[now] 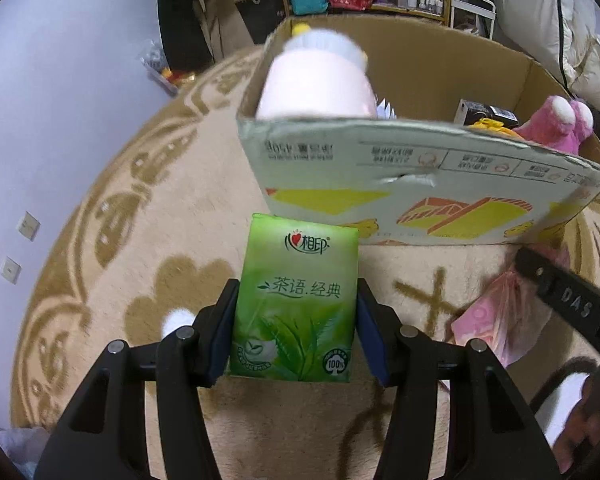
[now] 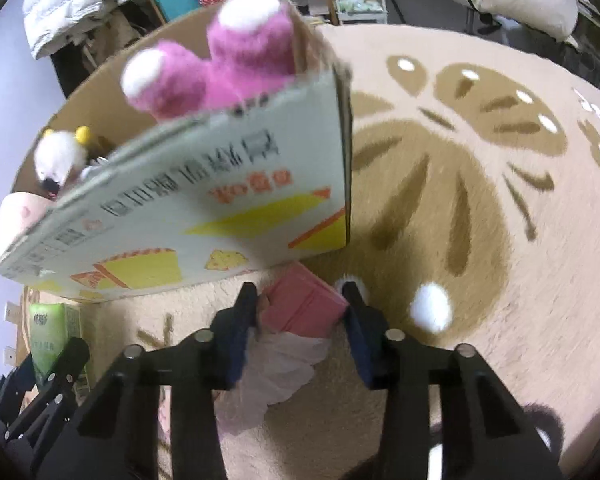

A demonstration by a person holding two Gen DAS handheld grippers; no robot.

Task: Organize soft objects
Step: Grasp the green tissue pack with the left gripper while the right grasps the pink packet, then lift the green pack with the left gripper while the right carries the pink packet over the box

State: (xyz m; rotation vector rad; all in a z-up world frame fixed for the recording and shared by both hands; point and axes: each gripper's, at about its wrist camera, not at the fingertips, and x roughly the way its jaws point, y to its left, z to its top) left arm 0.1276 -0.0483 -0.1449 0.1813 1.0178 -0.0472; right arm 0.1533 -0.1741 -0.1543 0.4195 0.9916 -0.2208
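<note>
Here the left tool (image 1: 296, 312) grips a green tissue pack (image 1: 296, 304) before the cardboard box (image 1: 420, 184); the right tool (image 2: 300, 308) clamps a pink tissue pack (image 2: 304, 308) over the carpet (image 2: 480, 200).

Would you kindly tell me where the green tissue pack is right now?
The green tissue pack sits clamped in the left gripper, over the beige carpet, just before the cardboard box.

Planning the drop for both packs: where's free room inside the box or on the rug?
Inside the cardboard box, the bare middle between the pale pink plush and the magenta plush is open. The rug right of the box is bare. Both box ends are crowded.
</note>
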